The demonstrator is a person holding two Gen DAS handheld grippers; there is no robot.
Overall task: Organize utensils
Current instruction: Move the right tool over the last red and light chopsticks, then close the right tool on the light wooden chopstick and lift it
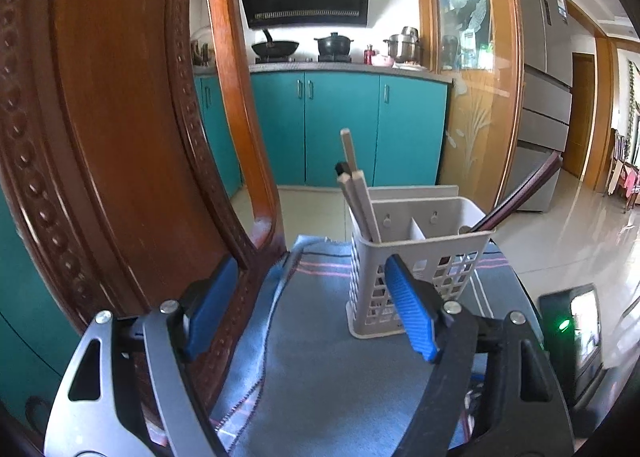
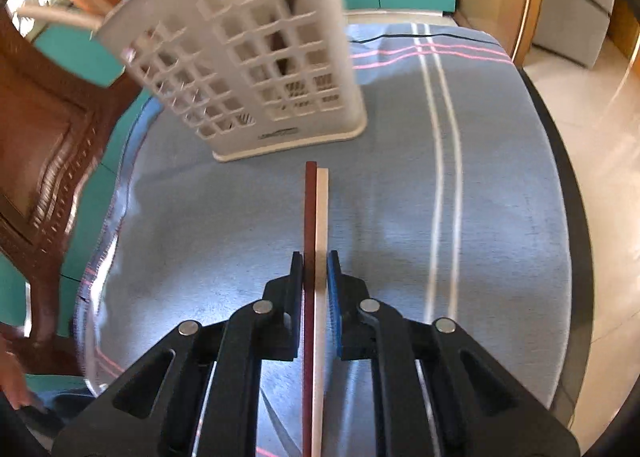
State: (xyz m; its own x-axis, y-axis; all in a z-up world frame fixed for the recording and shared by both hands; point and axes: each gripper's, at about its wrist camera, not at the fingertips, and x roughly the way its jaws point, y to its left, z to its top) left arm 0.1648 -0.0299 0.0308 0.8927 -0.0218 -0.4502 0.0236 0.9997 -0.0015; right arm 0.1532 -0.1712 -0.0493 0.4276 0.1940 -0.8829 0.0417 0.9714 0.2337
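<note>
Chopsticks are the things being sorted, and they turn up in both views.

Left wrist view: a pale slotted utensil holder stands upright on a blue striped cloth covering a small table. It has two compartments. Several pale wooden chopsticks lean in its left compartment, and a dark reddish chopstick leans out of its right one, so the sticks seem to be sorted by colour. The left gripper has its jaws spread wide with nothing between them. Its right blue pad crosses in front of the holder's lower wall; whether it touches cannot be told. The gripper sits near the holder, probably ready to steady it. A carved wooden chair back fills the left side, with a kitchen beyond.

Right wrist view: the right gripper points steeply down at the cloth, its jaws pressed together on two sticks lying side by side, a dark red chopstick and a cream chopstick. Both run straight forward between the pads, their tips just short of the holder's base. Being pinched along their length keeps them parallel and easy to aim. The holder looms at upper left, tilted only by the lens. Since the pair differs in colour, each stick probably belongs in a different compartment.
</note>
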